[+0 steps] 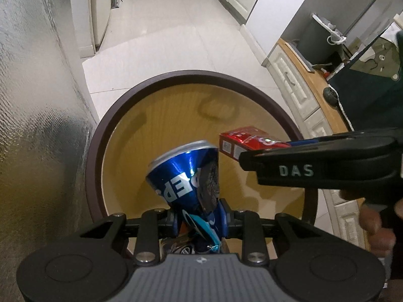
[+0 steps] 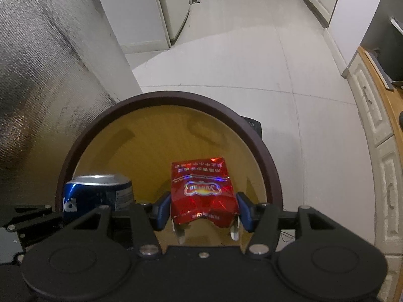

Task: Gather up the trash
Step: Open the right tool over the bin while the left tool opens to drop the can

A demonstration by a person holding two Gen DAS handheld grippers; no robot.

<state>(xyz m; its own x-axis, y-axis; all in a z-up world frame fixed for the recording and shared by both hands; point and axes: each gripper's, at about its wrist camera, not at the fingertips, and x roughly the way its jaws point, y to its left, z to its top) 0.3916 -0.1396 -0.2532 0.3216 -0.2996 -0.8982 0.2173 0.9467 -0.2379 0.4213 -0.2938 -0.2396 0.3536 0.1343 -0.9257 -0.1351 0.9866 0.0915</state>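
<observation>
Left wrist view: crushed can (image 1: 185,176) clamped; red pack (image 2: 202,192) between right jaws, over bin (image 2: 83,130).

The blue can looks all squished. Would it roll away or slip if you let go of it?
Probably not far. The blue can is crushed and creased where the left gripper pinches it, so it would likely wobble rather than roll. Thin dented metal suggests it is light and bends easily. Its shiny skin might slip, though the crease seems to help the hold.

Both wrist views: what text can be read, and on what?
"DAS": on the right gripper body, left wrist view.
"EPS", upside down, partly hidden: on the crushed blue can.
Logo and print on the red pack: upside down, too blurred to read.
</observation>
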